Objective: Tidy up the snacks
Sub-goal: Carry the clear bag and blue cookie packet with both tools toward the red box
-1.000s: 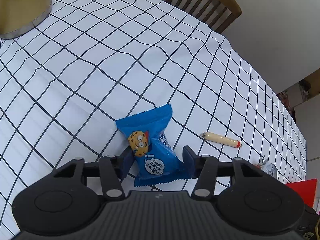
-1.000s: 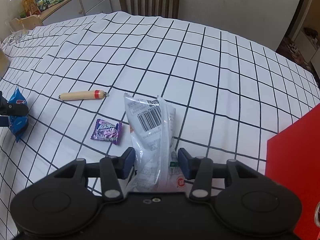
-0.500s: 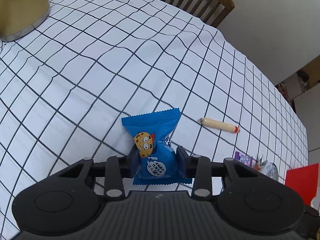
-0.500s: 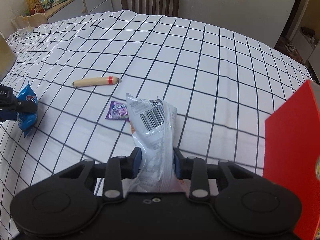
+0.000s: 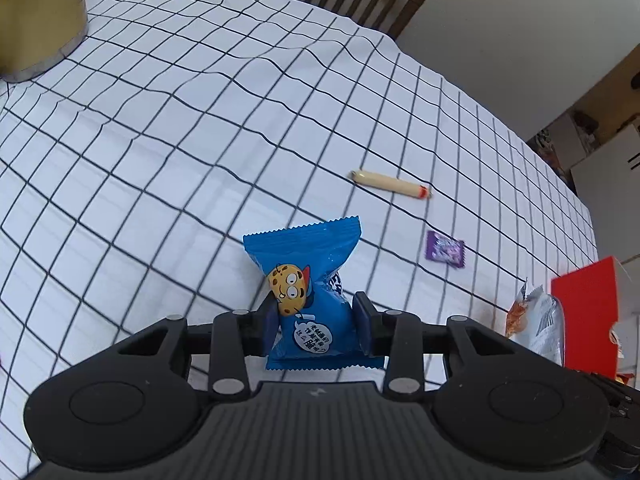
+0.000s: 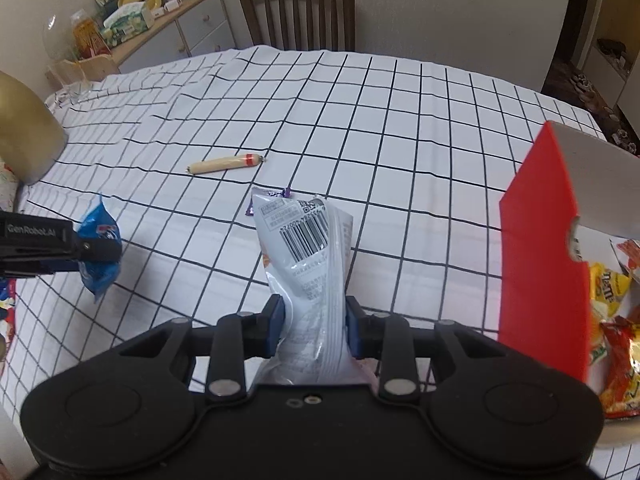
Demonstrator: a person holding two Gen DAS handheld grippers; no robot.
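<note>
The right tongs [image 6: 313,326] are clamping a silver packet [image 6: 308,248], standing upright, with the red box [image 6: 540,248] lying just to their right, probably its destination. The left tongs [image 5: 316,324] are gripping a blue cookie packet [image 5: 308,284] farther off.

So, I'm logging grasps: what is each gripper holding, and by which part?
The left gripper pinches the blue cookie packet at its lower half. The right gripper pinches the silver snack bag near its lower end.

Checked tablecloth [image 6: 400,128] — on it lie a sausage stick [image 6: 224,164] and purple candy [image 5: 445,248].
</note>
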